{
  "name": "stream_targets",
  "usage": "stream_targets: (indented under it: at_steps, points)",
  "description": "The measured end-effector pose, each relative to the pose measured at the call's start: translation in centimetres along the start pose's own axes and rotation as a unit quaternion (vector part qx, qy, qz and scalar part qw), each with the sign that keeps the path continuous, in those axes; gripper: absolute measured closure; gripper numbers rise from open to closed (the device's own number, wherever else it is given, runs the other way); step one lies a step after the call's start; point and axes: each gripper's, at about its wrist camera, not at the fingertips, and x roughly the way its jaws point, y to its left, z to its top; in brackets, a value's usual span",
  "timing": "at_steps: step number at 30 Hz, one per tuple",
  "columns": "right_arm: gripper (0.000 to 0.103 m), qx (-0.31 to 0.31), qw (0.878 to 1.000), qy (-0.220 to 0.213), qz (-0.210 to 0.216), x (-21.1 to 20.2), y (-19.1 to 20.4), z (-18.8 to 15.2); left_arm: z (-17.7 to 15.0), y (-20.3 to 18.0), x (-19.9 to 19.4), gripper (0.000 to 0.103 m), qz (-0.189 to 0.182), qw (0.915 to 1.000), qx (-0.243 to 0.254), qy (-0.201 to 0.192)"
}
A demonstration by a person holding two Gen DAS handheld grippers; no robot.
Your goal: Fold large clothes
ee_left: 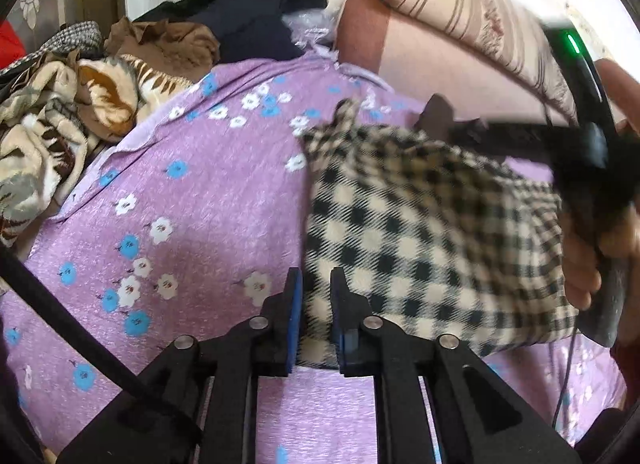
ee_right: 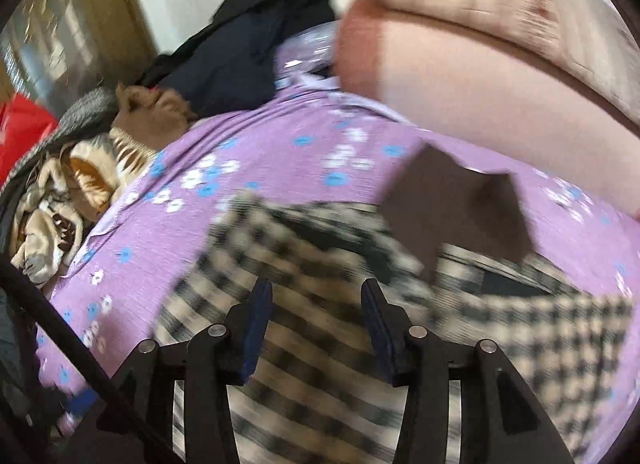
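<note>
Folded checked garment point(ee_left: 432, 240) lies on floral bedsheet point(ee_left: 192, 192).

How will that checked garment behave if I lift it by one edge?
Probably floppy: the checked garment already lies in soft bunched folds on the floral sheet. Likely light, so it should drag and unfold rather than slide as one piece.

One checked garment point(ee_left: 420, 232), two grippers (left point(ee_left: 316, 288), right point(ee_right: 316, 296)), one bedsheet point(ee_left: 192, 192).

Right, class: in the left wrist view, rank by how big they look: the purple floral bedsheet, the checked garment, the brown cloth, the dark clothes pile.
1. purple floral bedsheet
2. checked garment, magnified by nearness
3. dark clothes pile
4. brown cloth
</note>
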Motion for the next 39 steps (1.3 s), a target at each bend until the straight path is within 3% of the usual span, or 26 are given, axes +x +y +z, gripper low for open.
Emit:
stream_targets:
  at_steps: [4, 6, 9, 11, 12, 13, 16, 18, 20, 21, 27, 32, 34, 36, 39]
  points:
    - [0.053, 0.039, 0.998, 0.02, -0.049, -0.8, -6.7, -2.2, -0.1, -2.4, -0.1, 0.073, -0.009, 0.9995, 0.025, -0.015]
    - [0.053, 0.068, 0.997, 0.034, -0.035, -0.5, -8.8, -2.7, -0.2, -3.7, 0.4, 0.072, -0.011, 0.9991, 0.039, -0.014]
    - [0.053, 0.089, 0.994, 0.067, 0.004, 1.6, -9.4, -2.5, -0.3, -4.8, 1.7, 0.072, -0.012, 0.9987, 0.05, -0.002]
    - [0.053, 0.081, 0.992, 0.091, -0.001, 3.7, -8.9, -2.3, -0.2, -5.1, 2.7, 0.072, -0.006, 0.9985, 0.054, 0.006]
    - [0.063, 0.072, 0.993, 0.097, -0.006, 4.2, -8.5, -2.5, -0.2, -5.2, 3.1, 0.072, -0.003, 0.9984, 0.056, 0.008]
    - [0.083, 0.052, 0.993, 0.102, -0.032, 5.1, -7.9, -2.2, -0.2, -5.3, 3.3, 0.072, 0.002, 0.9983, 0.058, 0.009]
    - [0.099, 0.037, 0.993, 0.081, -0.08, 5.5, -8.0, -1.0, -0.3, -5.5, 4.0, 0.072, 0.027, 0.9973, 0.068, 0.008]
    - [0.101, 0.045, 0.988, 0.07, -0.126, 5.6, -9.0, 0.0, -0.4, -5.6, 4.7, 0.072, 0.041, 0.9963, 0.074, 0.016]
    - [0.103, 0.042, 0.976, 0.065, -0.205, 5.9, -9.9, 0.7, -0.6, -5.5, 5.2, 0.071, 0.046, 0.9959, 0.074, 0.026]
    - [0.103, 0.051, 0.974, 0.057, -0.214, 5.4, -10.6, 0.8, -0.7, -5.3, 5.6, 0.07, 0.051, 0.9956, 0.072, 0.031]
    - [0.102, 0.08, 0.992, 0.013, -0.096, 0.0, -10.2, -0.3, -0.9, -4.6, 6.1, 0.062, 0.061, 0.9957, 0.057, 0.041]
    - [0.101, 0.096, 0.995, 0.03, -0.002, -4.2, -8.5, -5.8, -0.9, -4.6, 6.0, 0.061, 0.068, 0.995, 0.063, 0.038]
    - [0.1, 0.102, 0.994, 0.042, 0.011, -5.1, -9.0, -8.4, -1.0, -4.8, 5.9, 0.06, 0.071, 0.9948, 0.062, 0.037]
    - [0.099, 0.092, 0.994, 0.051, -0.006, -6.0, -9.3, -11.2, -1.1, -4.9, 5.9, 0.059, 0.075, 0.9944, 0.064, 0.036]
    - [0.096, 0.08, 0.991, 0.079, -0.067, -6.4, -11.8, -14.8, -1.5, -5.2, 5.8, 0.057, 0.085, 0.9934, 0.071, 0.031]
